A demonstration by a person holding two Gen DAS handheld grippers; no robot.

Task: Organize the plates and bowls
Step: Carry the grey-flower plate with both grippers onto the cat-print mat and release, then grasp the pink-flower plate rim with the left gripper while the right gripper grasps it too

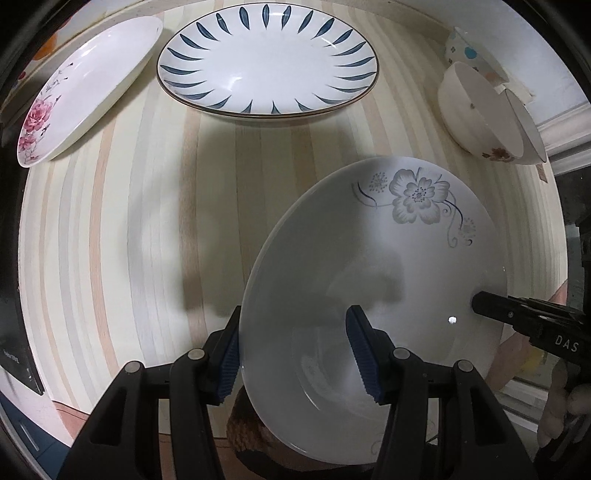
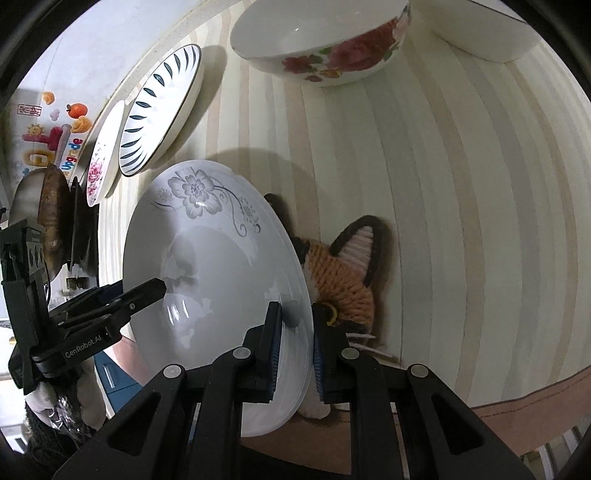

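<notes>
A white deep plate with a grey flower print (image 1: 373, 258) (image 2: 221, 266) is held tilted above the striped table (image 1: 110, 240). My left gripper (image 1: 295, 354) straddles its near rim, one blue pad under the edge and one on the inner face, shut on it. My right gripper (image 2: 295, 354) is shut on the opposite rim. Each gripper shows in the other's view: the right gripper (image 1: 476, 304) and the left gripper (image 2: 147, 288). A blue-leaf plate (image 1: 266, 62) (image 2: 162, 107) and a pink-flower plate (image 1: 85, 88) (image 2: 101, 173) lie at the back.
Two nested white bowls (image 1: 484, 114) and a dotted bowl (image 1: 465, 48) sit at the back right. A red-flowered bowl (image 2: 321, 40) and another white bowl (image 2: 487, 29) are also on the table. A knitted cat toy (image 2: 343, 280) lies under the held plate near the table's front edge.
</notes>
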